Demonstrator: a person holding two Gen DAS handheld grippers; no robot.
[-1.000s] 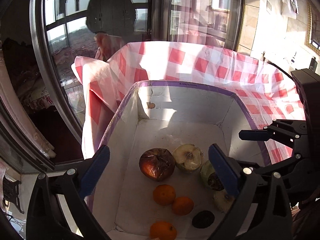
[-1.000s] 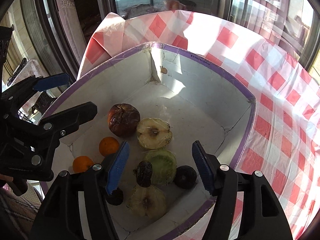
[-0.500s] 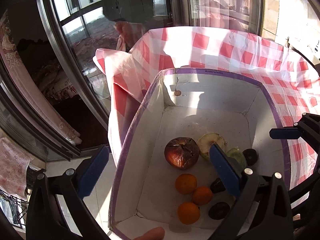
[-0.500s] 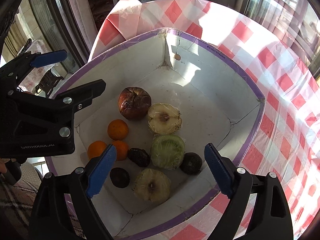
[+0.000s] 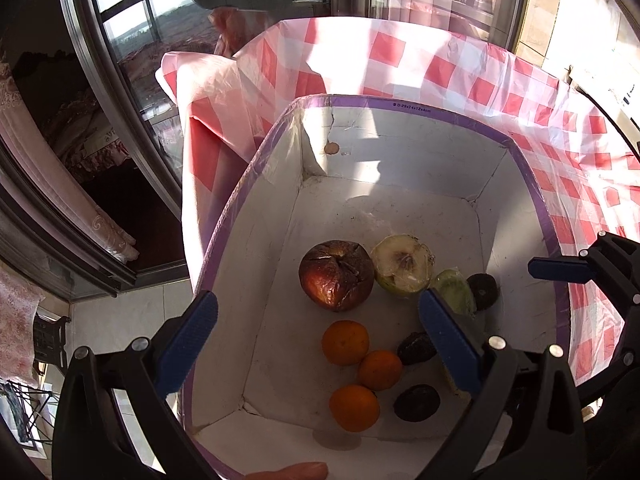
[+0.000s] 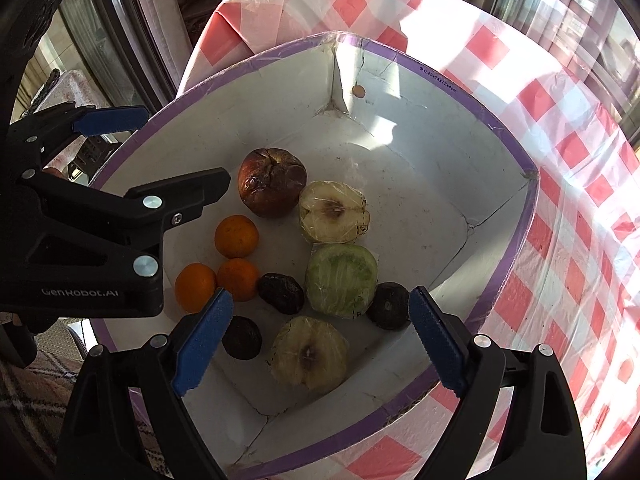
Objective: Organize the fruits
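The box (image 6: 496, 136) holds three oranges (image 6: 236, 236), three dark fruits (image 6: 281, 293), three wrapped halves (image 6: 334, 212), one shrivelled apple (image 6: 272, 187).

A white box (image 5: 256, 248) with a purple-taped rim sits on a worktop (image 5: 452, 68) covered in red-and-white check cloth, at the worktop's left edge. On the box floor a wrinkled dark red apple (image 5: 337, 275) touches a cut pale apple half (image 5: 402, 264). Nearer the box's near wall lie three oranges (image 5: 345, 342), close together, with two dark fruits (image 5: 417, 402) beside them. The left gripper (image 5: 316, 344) hangs above the box with its blue-padded fingers (image 5: 188, 342) spread wide. The right gripper (image 5: 592, 276) shows at the box's right wall.
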